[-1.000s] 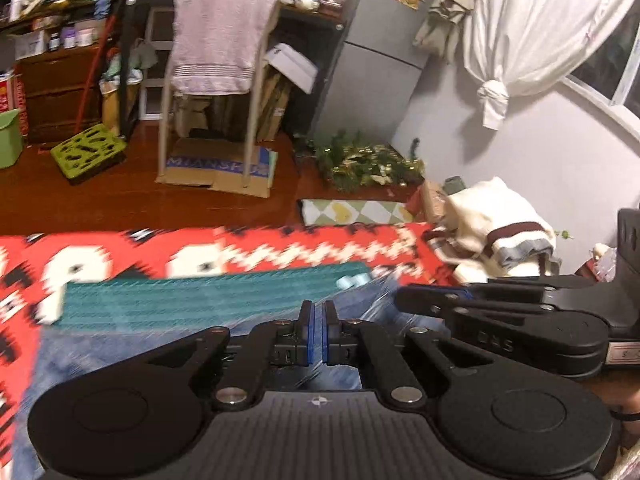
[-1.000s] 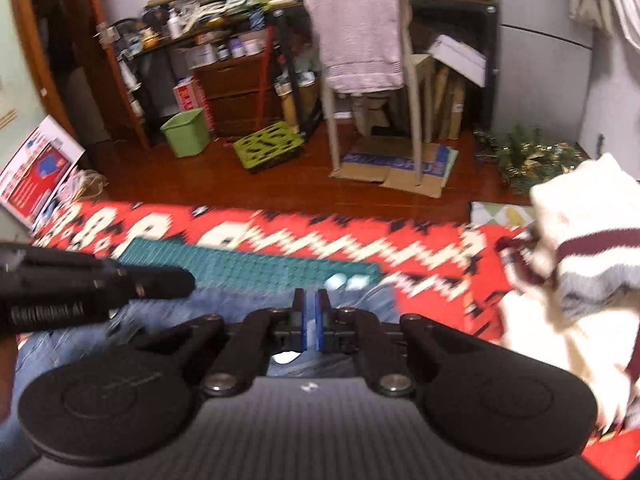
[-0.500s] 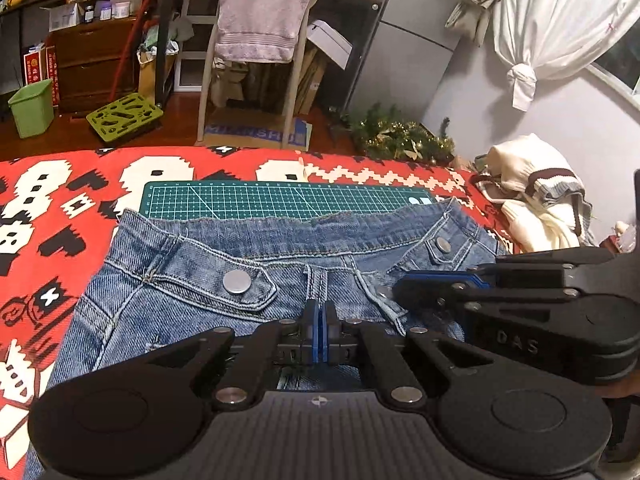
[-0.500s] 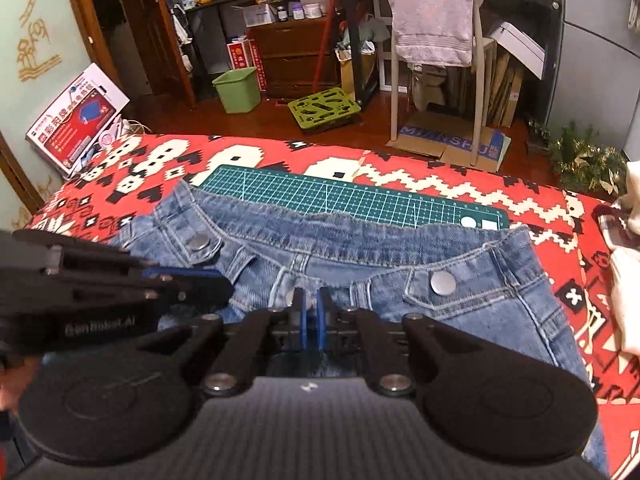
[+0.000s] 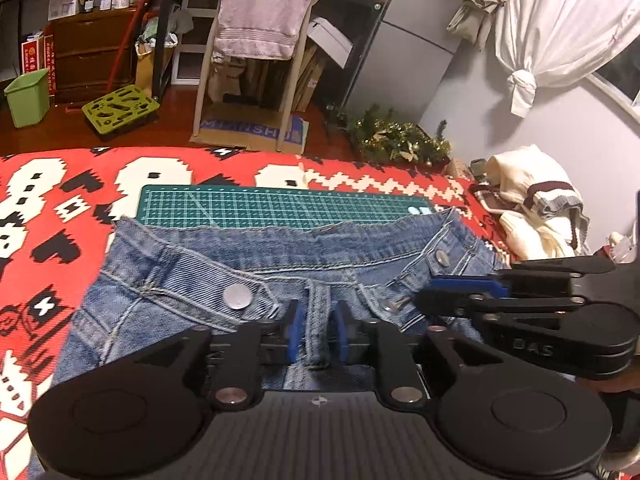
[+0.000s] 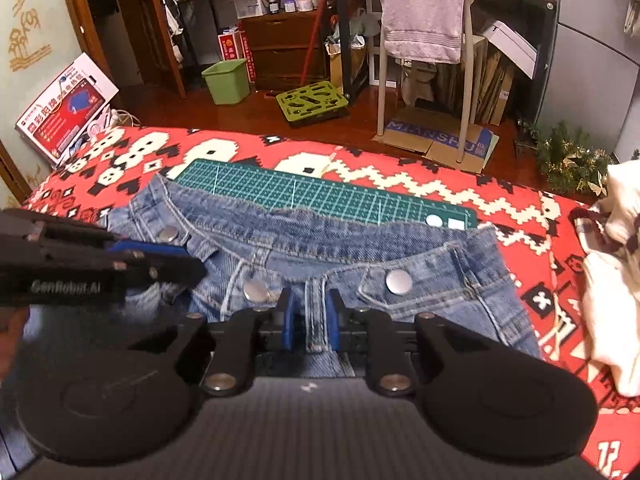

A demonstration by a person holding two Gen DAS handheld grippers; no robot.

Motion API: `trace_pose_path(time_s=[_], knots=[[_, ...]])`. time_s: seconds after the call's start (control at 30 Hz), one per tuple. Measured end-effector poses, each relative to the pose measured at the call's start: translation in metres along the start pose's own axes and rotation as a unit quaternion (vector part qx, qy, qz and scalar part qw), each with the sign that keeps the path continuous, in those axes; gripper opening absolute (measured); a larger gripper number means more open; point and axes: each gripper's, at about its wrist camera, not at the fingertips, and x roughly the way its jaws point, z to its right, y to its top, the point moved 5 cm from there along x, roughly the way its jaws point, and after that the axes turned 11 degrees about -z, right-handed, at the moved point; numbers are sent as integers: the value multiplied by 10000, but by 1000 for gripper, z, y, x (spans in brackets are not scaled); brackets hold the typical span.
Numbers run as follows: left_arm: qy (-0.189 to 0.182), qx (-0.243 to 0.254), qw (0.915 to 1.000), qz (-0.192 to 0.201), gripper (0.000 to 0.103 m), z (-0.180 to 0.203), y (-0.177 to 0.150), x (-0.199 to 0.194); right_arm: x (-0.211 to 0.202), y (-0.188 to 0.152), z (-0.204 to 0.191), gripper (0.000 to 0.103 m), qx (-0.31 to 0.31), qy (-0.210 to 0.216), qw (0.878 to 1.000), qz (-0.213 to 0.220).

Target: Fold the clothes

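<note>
- Two grippers, left (image 5: 316,336) and right (image 6: 309,325), each stand parted around a belt loop of the jeans (image 5: 192,280), apparently not pinching.
- Only the right view shows the door (image 6: 100,20); only the left, the curtain (image 5: 560,24).
- The jeans lie on the red blanket (image 6: 460,184), partly over the green mat (image 6: 320,194), waistband far, running left-right.

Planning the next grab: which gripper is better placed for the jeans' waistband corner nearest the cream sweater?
Right. The right gripper is open over the jeans on the sweater side; the left gripper sits farther away.
</note>
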Motion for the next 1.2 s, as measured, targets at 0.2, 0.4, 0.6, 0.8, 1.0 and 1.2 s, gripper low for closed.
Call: trace_pose_path(time_s=[0.2, 0.4, 0.6, 0.8, 1.0, 1.2], knots=[[307, 372, 9988, -94, 14, 12, 5, 11, 10, 9, -2, 6, -72, -199, 9997, -131], [532, 366, 9975, 293, 5, 11, -1, 0, -11, 1, -5, 3, -75, -428, 9979, 484], [751, 229, 9960, 424, 5, 5, -4, 4, 2, -3, -3, 3, 81, -513, 9971, 554], [865, 215, 9952, 405, 8, 7, -3, 10, 16, -6, -3, 5, 150, -548, 9968, 562], [470, -154, 9974, 515, 19, 2, 1, -11, -14, -4, 6, 20, 388, -339, 9951, 849], [206, -72, 9982, 563, 31, 12, -12, -49, -67, -29, 2, 23, 337, 41, 9960, 821]])
